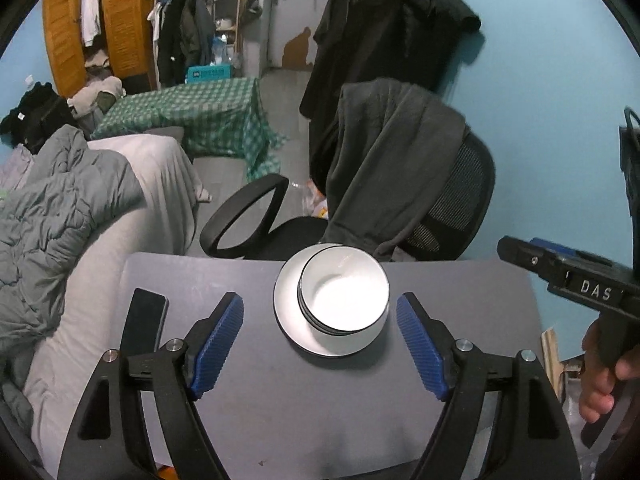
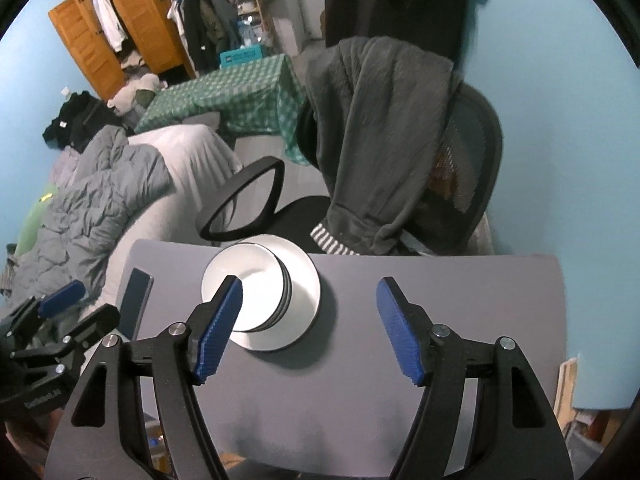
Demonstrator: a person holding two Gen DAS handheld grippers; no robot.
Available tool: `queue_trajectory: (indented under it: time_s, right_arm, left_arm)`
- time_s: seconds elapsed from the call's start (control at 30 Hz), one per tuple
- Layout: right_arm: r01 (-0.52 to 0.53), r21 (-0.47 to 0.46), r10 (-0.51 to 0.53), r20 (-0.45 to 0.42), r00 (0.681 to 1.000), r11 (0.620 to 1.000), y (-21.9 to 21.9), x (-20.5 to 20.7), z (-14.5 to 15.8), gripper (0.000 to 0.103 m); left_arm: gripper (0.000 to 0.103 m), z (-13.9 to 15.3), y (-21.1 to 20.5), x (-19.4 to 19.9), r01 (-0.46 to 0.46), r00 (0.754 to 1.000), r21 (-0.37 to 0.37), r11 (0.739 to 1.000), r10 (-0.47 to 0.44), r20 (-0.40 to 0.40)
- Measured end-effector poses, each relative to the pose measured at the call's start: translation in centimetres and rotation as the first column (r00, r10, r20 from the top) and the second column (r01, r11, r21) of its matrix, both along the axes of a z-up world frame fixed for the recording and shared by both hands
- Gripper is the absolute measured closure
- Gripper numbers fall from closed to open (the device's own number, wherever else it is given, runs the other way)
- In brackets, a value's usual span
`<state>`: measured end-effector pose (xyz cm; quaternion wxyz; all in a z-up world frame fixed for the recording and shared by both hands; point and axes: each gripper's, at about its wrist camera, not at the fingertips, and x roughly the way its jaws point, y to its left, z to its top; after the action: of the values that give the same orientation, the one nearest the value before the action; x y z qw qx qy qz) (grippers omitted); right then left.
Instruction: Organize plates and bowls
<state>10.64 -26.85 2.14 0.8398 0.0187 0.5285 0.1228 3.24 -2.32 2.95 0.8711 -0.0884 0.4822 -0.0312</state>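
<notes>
A stack of white bowls with dark rims [image 1: 343,292] sits on a white plate [image 1: 289,312] at the far middle of the grey table [image 1: 248,400]. My left gripper [image 1: 320,320] is open and empty, its blue pads just short of the plate on either side. In the right wrist view the bowl stack [image 2: 256,280] on the plate [image 2: 304,292] lies ahead and to the left. My right gripper [image 2: 310,308] is open and empty above the table, its left pad over the bowls' near edge.
A black phone [image 1: 144,324] lies on the table's left side. A black office chair draped with a dark garment [image 1: 392,168] stands beyond the far edge. A bed with a grey duvet [image 1: 68,216] is to the left. The right gripper's body [image 1: 580,284] is at the right.
</notes>
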Motion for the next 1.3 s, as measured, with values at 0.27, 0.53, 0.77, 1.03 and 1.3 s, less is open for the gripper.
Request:
queue_trajectory:
  time_s: [0.27, 0.53, 0.77, 1.03, 1.3]
  right_arm:
    - [0.019, -0.002, -0.019, 0.045, 0.999, 1.0, 0.0, -2.8, 2.8, 0.033]
    - [0.032, -0.012, -0.031, 0.062, 0.998, 0.999, 0.5, -4.7, 3.6, 0.033]
    - [0.029, -0.011, -0.028, 0.064, 0.998, 1.0, 1.4, -5.6, 3.9, 0.033]
    - [0.031, -0.007, -0.031, 0.064, 0.997, 0.999, 1.9, -5.9, 3.9, 0.033]
    - [0.028, -0.008, -0.028, 0.066, 0.997, 1.0, 2.2, -5.9, 4.0, 0.033]
  left_arm:
    - [0.021, 2.9, 1.7, -2.7, -0.034, 0.997, -0.06, 0.998, 0.038, 0.067]
    - [0.018, 3.9, 2.2, -4.6, -0.032, 0.996, -0.044, 0.999, 0.036, 0.085]
    - [0.018, 3.7, 2.5, -5.5, -0.023, 0.997, -0.069, 0.997, 0.028, 0.067]
    - [0.018, 3.8, 2.6, -6.0, 0.012, 0.998, -0.041, 0.999, -0.01, 0.068]
    - [0.018, 4.1, 2.9, -6.1, 0.015, 0.997, -0.029, 0.999, -0.012, 0.078]
